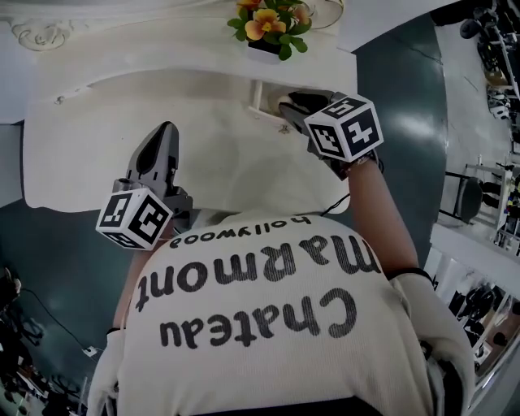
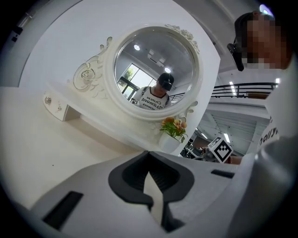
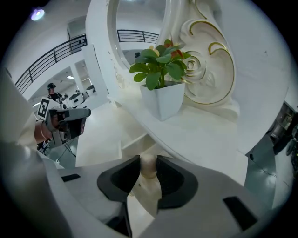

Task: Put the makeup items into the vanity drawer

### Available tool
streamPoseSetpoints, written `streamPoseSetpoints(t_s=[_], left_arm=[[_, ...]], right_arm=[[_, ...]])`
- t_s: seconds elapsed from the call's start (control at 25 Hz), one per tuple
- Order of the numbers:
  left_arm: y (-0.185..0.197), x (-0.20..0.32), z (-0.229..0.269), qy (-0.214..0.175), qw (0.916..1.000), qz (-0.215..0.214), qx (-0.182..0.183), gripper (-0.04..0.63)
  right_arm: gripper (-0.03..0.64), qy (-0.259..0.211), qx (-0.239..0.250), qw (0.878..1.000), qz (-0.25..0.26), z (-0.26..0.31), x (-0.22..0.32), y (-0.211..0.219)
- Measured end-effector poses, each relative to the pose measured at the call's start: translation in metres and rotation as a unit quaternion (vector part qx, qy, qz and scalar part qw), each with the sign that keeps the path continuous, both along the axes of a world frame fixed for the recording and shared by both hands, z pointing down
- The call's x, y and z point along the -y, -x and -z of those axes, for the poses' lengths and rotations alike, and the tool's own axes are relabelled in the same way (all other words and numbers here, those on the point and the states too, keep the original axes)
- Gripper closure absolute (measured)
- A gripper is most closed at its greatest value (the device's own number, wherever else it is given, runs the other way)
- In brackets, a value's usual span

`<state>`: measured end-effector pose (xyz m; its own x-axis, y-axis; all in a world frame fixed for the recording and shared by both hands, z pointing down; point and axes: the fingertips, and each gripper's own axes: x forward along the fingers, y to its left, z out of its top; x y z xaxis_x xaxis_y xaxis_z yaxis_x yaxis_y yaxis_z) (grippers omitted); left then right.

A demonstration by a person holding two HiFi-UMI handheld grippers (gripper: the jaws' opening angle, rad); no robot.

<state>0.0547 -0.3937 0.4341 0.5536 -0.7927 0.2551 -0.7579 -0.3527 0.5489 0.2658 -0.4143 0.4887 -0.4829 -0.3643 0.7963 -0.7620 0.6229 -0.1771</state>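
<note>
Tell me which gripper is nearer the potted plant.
Right. The right gripper is in front of the potted plant, jaws around a drawer knob; the left gripper farther off, over the tabletop.

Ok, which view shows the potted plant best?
The right gripper view: the potted plant stands close and whole there, with leaves, flowers and white pot. The head view looks down on the plant at the frame's top edge, partly cut off. The left gripper view shows the plant small, below the round mirror.
</note>
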Motion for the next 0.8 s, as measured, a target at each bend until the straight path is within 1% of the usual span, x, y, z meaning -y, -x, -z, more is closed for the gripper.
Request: streamPoseSetpoints(t_s=[0.16, 0.28, 0.52, 0.8], left_arm=[[0.0, -0.005, -0.002, 0.004, 1.0, 0.009, -0.002, 0.588], [-0.002, -0.008, -0.006, 0.006, 1.0, 0.007, 0.0, 0.588], [-0.001, -0.011, -0.01, 0.013, 0.9999, 0.006, 0.0, 0.588], [0.006, -0.011, -0.013, 0.016, 0.9998, 0.012, -0.001, 0.588]], right_arm=[[0.486, 0.006, -0.008, 1.0, 0.008, -0.003, 0.001, 0.002], [0.482, 0.007, -0.019, 1.0, 0.011, -0.006, 0.001, 0.002], [0.477, 0.005, -0.06, 0.998, 0.002, -0.008, 0.006, -0.006], [0.471, 0.017, -0.065, 0.998, -0.009, -0.012, 0.004, -0.007]])
